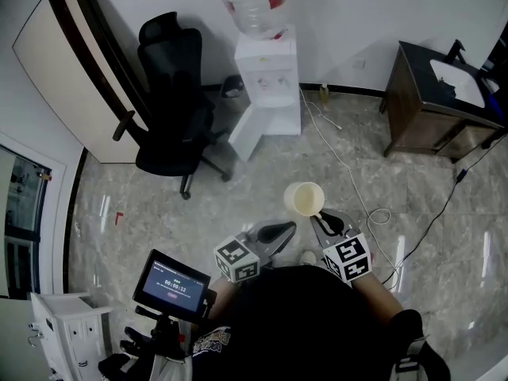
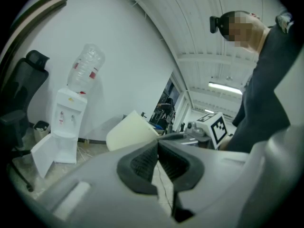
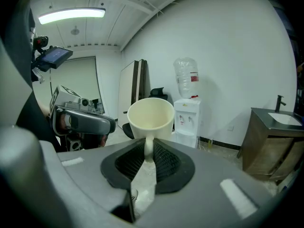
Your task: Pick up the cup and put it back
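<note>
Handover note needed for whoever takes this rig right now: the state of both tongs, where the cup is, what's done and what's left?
Right tongs: shut on the handle of the cream cup, which is held mouth up in the air over the marble floor.
Left tongs: shut, empty, level beside the cup.
Done: cup picked up.
Left: set the cup back down and release it. The spot it came from is not visible.

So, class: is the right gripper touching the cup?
Touching. In the right gripper view, the right gripper has its jaws closed on the handle of the cup, no gap showing.
</note>
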The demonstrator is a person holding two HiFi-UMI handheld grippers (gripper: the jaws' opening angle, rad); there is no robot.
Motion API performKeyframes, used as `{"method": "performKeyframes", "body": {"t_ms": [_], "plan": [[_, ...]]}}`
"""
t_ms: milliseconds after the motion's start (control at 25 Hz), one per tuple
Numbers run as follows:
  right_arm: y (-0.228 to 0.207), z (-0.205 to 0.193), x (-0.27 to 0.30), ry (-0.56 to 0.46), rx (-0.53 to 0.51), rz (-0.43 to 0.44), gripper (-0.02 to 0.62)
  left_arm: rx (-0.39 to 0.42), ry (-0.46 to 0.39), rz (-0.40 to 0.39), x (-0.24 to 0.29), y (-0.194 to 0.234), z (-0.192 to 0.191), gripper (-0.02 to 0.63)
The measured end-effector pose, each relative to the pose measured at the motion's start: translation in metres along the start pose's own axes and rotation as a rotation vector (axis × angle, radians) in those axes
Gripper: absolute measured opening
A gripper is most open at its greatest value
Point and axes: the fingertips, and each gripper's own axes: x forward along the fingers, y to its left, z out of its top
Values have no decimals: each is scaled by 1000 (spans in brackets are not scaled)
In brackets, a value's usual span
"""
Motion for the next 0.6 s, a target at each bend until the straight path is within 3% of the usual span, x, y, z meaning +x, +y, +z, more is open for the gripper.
{"method": "performKeyframes", "body": {"t_ms": [600], "plan": [[-44, -17, -42, -17, 48, -58, 55, 18, 35, -42, 49, -32, -11, 3]]}}
